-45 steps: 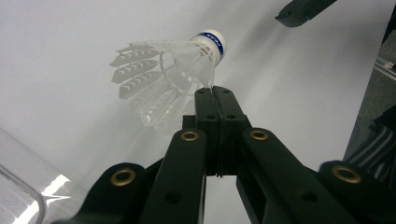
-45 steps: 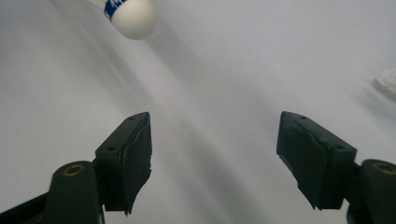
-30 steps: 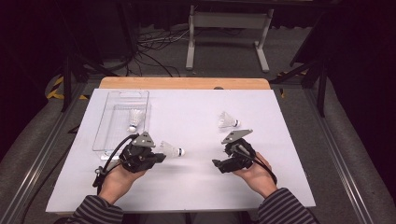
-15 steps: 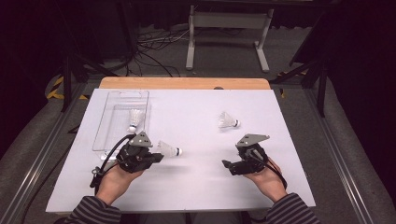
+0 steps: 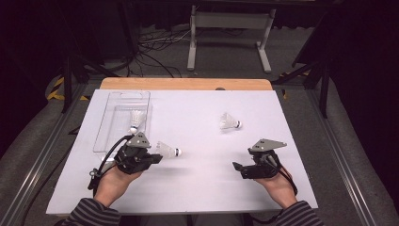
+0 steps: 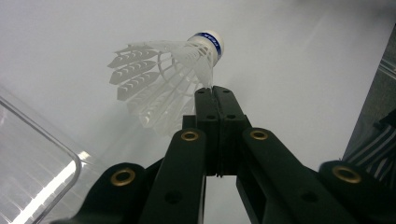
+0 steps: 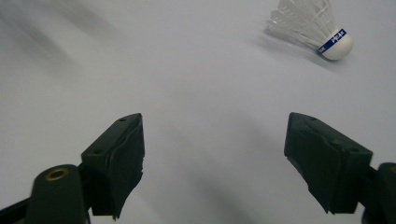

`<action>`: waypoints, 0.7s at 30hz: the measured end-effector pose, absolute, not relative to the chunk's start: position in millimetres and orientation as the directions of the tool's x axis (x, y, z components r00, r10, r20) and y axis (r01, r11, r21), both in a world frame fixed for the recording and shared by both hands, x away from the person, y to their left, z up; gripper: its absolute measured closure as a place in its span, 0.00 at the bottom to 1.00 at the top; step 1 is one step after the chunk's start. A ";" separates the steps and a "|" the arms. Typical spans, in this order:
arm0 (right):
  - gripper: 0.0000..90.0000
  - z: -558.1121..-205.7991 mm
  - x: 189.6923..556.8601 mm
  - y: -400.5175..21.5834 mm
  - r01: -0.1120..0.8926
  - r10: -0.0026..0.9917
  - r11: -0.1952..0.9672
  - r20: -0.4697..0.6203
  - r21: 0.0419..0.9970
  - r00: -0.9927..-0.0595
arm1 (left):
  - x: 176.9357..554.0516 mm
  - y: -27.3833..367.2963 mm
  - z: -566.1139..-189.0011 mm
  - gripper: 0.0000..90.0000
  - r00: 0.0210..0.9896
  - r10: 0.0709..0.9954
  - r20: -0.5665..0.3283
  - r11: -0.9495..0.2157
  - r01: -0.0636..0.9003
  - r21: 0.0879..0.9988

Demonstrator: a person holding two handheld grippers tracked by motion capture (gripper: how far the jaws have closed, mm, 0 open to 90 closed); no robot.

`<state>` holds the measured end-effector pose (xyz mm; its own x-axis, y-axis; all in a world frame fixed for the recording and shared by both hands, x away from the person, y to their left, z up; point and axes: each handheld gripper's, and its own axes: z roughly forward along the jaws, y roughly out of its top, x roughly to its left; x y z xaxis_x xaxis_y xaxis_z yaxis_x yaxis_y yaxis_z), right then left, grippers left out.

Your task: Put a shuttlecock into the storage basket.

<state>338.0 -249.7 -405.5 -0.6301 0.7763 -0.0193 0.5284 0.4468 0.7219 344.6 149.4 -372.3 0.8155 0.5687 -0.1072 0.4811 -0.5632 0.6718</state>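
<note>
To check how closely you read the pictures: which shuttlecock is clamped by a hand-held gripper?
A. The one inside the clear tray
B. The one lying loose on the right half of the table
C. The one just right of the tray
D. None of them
C: the left hand-held gripper has its jaws shut on the feather skirt of the shuttlecock beside the clear tray.
</note>
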 end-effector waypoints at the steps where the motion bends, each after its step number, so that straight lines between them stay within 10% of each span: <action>1: 0.22 -406.0 337.5 -251.1 0.527 0.778 0.441 -0.017 0.727 -0.627 | 344.9 150.3 -371.6 1.00 0.817 0.568 -0.103 -0.565 0.478 0.672; 21: 0.20 -419.3 324.3 -281.7 0.516 0.823 0.342 0.015 0.785 -0.568 | 344.3 160.8 -364.3 1.00 0.803 0.587 -0.103 -0.544 0.486 0.684</action>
<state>324.3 -281.7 -419.3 -0.5683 0.8227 0.0149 0.5162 0.3424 0.7851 344.3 160.8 -364.3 0.8028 0.5873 -0.1027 0.4857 -0.5443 0.6840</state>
